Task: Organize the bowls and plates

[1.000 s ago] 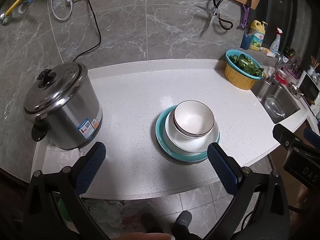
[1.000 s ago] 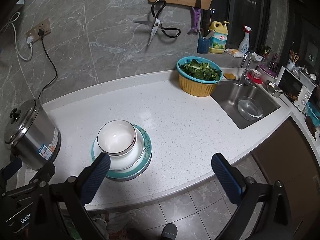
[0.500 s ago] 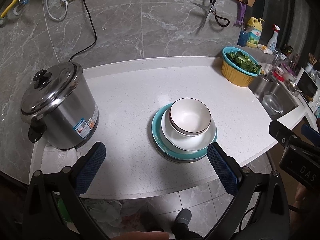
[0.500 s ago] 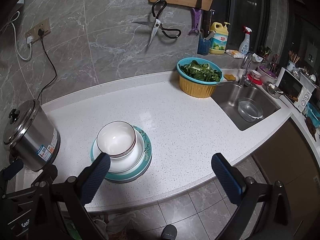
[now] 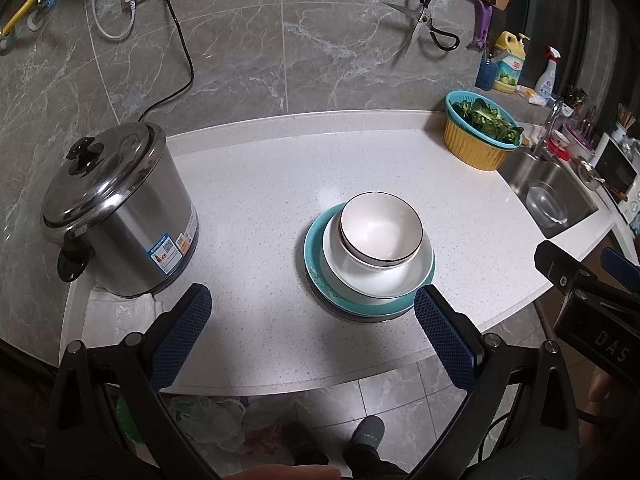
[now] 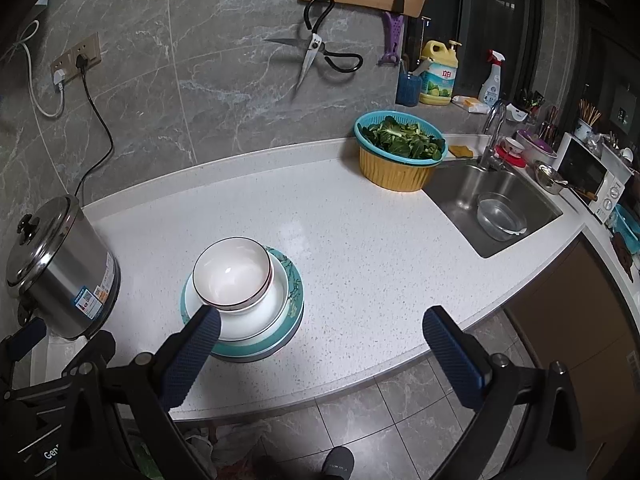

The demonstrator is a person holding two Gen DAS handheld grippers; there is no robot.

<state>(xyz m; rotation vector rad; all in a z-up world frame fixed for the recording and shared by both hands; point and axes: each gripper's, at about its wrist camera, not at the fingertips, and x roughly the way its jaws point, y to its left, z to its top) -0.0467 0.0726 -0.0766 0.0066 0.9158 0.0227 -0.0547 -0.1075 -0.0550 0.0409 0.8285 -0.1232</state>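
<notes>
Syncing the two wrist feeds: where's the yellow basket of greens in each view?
Left wrist: yellow basket of greens sits upper right, at the counter's far end beside the sink.
Right wrist: it sits just right of centre, upper half, left of the sink.
Shared landmark: the scissors hanging on the wall.

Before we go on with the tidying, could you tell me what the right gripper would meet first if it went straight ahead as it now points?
Probably bare countertop: the right gripper is open, and the stacked bowls and plates sit left of its line, by its left finger. Depth is unclear.
</notes>
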